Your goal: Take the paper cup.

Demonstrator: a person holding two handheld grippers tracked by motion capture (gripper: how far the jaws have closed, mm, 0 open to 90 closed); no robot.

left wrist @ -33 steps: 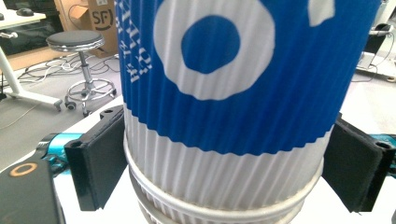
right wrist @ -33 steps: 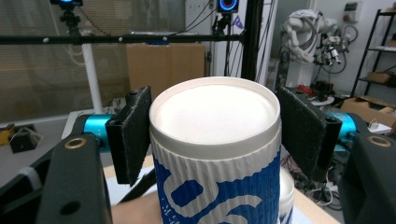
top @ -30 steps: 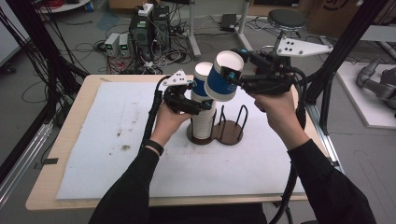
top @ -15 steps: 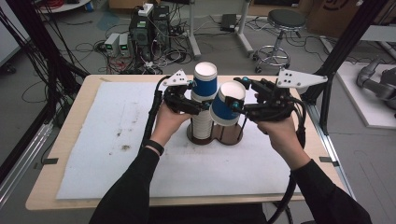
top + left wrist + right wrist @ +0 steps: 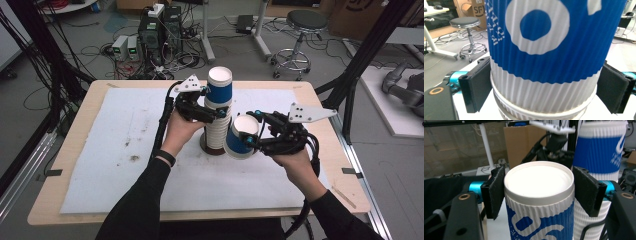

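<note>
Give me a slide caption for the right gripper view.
Right gripper clamps an inverted blue-and-white paper cup beside the cup stack.

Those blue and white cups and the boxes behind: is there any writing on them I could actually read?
"SF": on the cardboard box behind the stool, cut off by the cup.
White lettering running down the top cup of the stack: too blurred to read.
White shapes on the cup in the right gripper: part of a design, no readable word.
</note>
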